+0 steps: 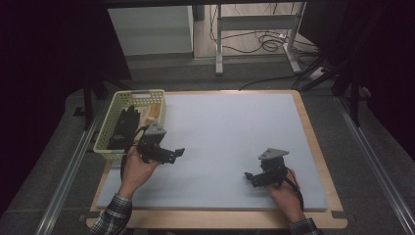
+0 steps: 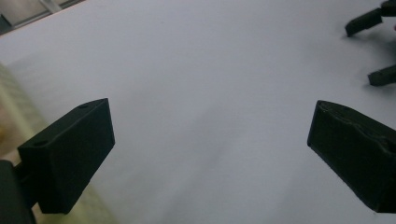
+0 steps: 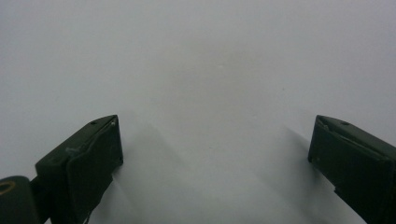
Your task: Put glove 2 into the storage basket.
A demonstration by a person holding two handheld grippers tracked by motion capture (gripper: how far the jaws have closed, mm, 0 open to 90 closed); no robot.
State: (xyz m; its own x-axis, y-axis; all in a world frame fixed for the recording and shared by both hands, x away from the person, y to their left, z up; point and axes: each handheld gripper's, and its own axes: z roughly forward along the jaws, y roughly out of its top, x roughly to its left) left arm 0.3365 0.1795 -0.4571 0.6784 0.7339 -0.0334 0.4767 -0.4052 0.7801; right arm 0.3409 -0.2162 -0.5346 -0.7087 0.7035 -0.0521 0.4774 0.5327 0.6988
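Lying in the yellow basket (image 1: pixel 108 128) at the upper left of the frame, a black glove (image 1: pixel 123 125) sits just above the left tool (image 1: pixel 177 153), which is released over the grey bench (image 1: pixel 230 127), while the right tool (image 1: pixel 248 177), lower right, is released too.

Laboratory recording station: a foam-covered worktop (image 1: pixel 235 147) framed by dark curtains (image 1: pixel 44 58) and metal floor rails (image 1: pixel 68 171), with loose cables (image 1: pixel 266 41) beneath a desk frame (image 1: pixel 254 22) behind.
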